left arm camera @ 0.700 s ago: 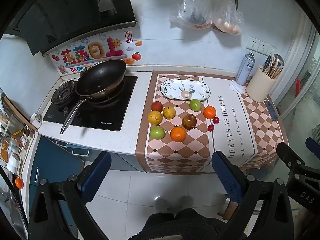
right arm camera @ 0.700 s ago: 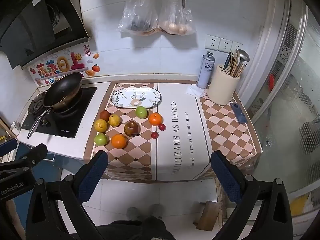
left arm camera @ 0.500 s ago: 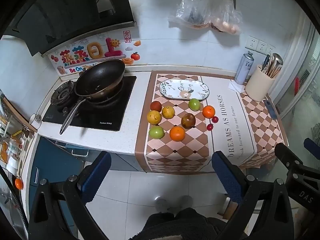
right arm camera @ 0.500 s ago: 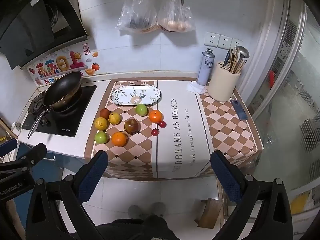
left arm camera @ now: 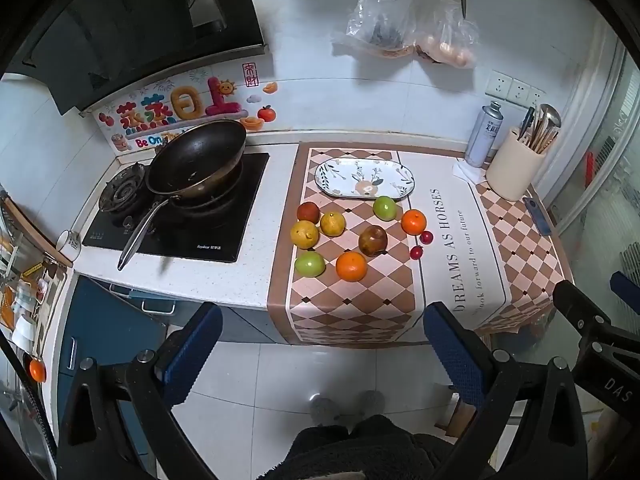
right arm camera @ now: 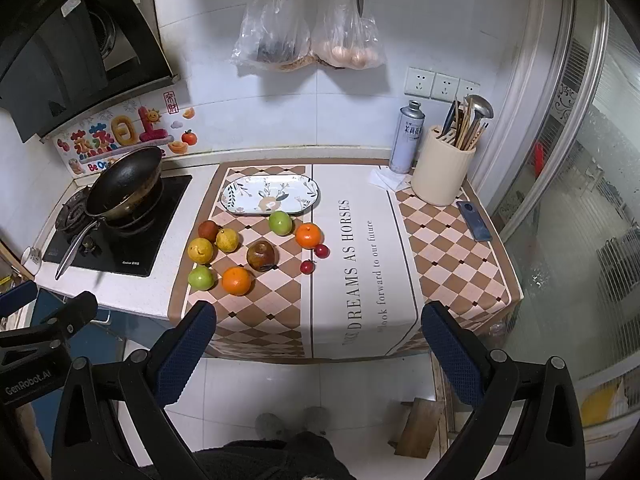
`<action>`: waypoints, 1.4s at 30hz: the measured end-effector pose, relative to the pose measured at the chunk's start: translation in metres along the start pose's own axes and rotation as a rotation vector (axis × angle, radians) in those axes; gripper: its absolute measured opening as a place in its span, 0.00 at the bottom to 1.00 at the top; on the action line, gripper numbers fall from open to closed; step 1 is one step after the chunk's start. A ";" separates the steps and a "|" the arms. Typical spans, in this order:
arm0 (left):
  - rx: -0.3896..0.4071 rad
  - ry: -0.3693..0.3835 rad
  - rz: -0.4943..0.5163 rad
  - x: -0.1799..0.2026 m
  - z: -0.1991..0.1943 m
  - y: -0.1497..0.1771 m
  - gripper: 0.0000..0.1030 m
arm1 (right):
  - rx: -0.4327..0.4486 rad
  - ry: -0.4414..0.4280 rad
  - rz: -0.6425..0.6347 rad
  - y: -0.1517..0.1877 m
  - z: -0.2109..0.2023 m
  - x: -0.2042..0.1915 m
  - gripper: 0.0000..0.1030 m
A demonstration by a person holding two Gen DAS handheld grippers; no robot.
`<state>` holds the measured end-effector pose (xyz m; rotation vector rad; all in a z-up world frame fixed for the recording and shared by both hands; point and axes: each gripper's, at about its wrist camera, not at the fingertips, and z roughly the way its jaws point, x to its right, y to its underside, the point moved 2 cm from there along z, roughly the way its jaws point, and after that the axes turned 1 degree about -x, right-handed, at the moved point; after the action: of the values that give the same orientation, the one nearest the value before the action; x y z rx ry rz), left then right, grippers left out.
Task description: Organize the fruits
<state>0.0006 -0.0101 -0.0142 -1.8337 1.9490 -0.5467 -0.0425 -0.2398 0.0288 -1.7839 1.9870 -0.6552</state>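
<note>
Ten fruits sit loose on the checkered brown-and-pink runner cloth (left arm camera: 352,300) covering the white worktop (left arm camera: 208,276), all well ahead of both sets of jaws, none on the oval floral ceramic plate (left arm camera: 365,179).

Left gripper (left arm camera: 320,344): blue-padded jaws wide apart, nothing between them, held off the worktop edge above the floor. Right gripper (right arm camera: 316,340): same, jaws wide apart and empty.

Left to right, from the left wrist view:
- black wok with long steel handle (left arm camera: 196,160) on the black glass hob (left arm camera: 224,224), far ahead-left of the left jaws
- dark red round fruit (left arm camera: 308,212), just beside two yellow citrus fruits: one (left arm camera: 305,234) ahead of the left jaws' gap, the other (left arm camera: 333,223) to its right
- green apple at the near left (left arm camera: 309,264), large orange (left arm camera: 351,267) right next to it, nearest the jaws
- brown-red mottled apple (left arm camera: 373,241) mid-cluster
- second green apple (left arm camera: 385,208) touching or nearly touching the plate's near rim
- smaller orange (left arm camera: 414,221), two small red cherry-size fruits just right of it (left arm camera: 426,237) (left arm camera: 417,252)
- grey spray can (left arm camera: 484,136), cream utensil holder (left arm camera: 516,172), dark blue phone (left arm camera: 538,216) far ahead-right.

From the right wrist view, the fruit cluster lies ahead-left of the jaws; plate (right arm camera: 270,195) behind it.
</note>
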 end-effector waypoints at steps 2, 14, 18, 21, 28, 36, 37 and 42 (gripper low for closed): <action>-0.002 -0.001 0.001 0.000 0.002 -0.003 1.00 | -0.001 -0.005 -0.001 -0.001 -0.001 -0.001 1.00; -0.002 0.004 0.001 -0.002 0.003 -0.002 1.00 | 0.002 -0.011 -0.006 0.004 -0.002 -0.007 1.00; -0.001 0.005 0.002 -0.001 0.003 -0.002 1.00 | 0.002 -0.013 -0.006 0.004 -0.003 -0.007 1.00; 0.000 0.006 0.002 -0.001 0.003 -0.002 1.00 | 0.002 -0.014 -0.006 0.003 -0.003 -0.007 1.00; 0.000 0.009 0.001 -0.002 0.001 -0.001 1.00 | 0.004 -0.014 -0.006 0.005 -0.004 -0.007 1.00; 0.001 0.010 0.001 -0.001 0.001 0.000 1.00 | 0.007 -0.020 -0.004 0.001 -0.006 -0.005 1.00; 0.000 0.011 0.000 -0.002 0.001 -0.001 1.00 | 0.007 -0.021 -0.005 0.000 -0.006 -0.005 1.00; -0.002 0.015 0.000 0.000 0.000 0.000 1.00 | 0.007 -0.020 -0.002 0.002 -0.006 -0.005 1.00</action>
<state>0.0003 -0.0100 -0.0138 -1.8363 1.9600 -0.5600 -0.0468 -0.2338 0.0323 -1.7818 1.9673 -0.6423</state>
